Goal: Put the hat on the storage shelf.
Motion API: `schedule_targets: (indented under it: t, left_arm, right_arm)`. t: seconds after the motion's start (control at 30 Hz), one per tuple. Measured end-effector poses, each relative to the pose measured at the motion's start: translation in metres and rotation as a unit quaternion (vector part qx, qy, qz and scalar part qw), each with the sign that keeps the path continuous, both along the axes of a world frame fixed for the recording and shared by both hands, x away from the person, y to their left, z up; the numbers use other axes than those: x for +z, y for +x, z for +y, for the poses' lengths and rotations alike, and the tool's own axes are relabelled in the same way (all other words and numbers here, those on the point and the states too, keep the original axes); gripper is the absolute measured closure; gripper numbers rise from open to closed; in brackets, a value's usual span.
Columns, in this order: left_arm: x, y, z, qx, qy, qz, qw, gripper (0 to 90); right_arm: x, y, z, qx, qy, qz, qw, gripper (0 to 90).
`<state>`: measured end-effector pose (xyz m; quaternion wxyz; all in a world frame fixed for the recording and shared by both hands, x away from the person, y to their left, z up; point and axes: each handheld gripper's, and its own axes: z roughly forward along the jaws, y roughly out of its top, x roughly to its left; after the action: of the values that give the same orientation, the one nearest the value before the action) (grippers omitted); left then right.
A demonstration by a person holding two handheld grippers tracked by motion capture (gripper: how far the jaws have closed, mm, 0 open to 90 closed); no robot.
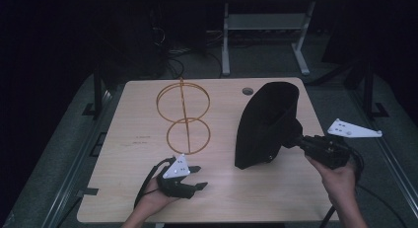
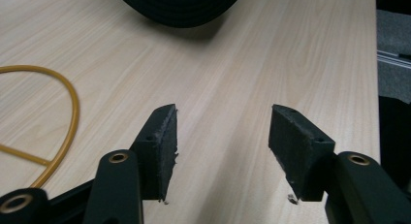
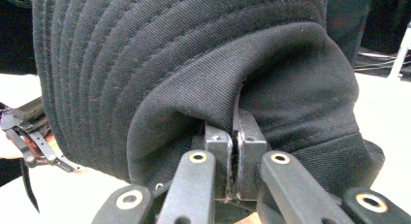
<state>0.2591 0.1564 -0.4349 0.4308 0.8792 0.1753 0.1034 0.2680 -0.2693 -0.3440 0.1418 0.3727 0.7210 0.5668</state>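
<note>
Fabric was already pinched in your right claw (image 3: 236, 151): its jaws were clamped tight on a fold of the black stitched-brim bucket hat (image 1: 268, 124), gripped at the edge nearest you, and the hat hung tilted over the right half of the light wooden table (image 1: 148, 139), its lower edge at or just above the surface; which of the two you could not tell from the high view. Your left claw (image 1: 197, 177) sat low near the front edge of the table, jaws standing roughly half open with nothing between the pads (image 2: 162, 146), bare tabletop showing through the gap. By my reading you were in the lifting step, with the hat raised by one side and the second grip not yet made. Its long axis ran from the low front end, close to the left of your right hand (image 1: 340, 181), up and away toward the back of the table, and the open mouth faced up and to the right, toward your right claw's side. The orange wire stand of two rings on an upright rod (image 1: 183, 120) stood apart to the left, beyond your left claw. The next move likely called for bringing that open left claw across to the free lower rim of the hat, so that the opening could be spread and carried toward the stand without the cloth sagging shut.
</note>
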Motion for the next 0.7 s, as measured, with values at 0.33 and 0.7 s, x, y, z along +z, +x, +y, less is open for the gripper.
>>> schedule_targets:
  t: [0.33, 0.7]
  left_arm:
    - [-0.004, 0.001, 0.000, 0.006, -0.002, 0.006, 1.0000, 40.0]
    - [-0.006, 0.000, -0.001, 0.004, 0.007, 0.003, 1.0000, 38.9]
  right_arm:
    - [0.016, 0.012, 0.005, 0.008, 0.002, -0.002, 1.0000, 86.6]
    - [0.035, 0.020, 0.016, 0.021, -0.002, -0.004, 0.9998, 86.5]
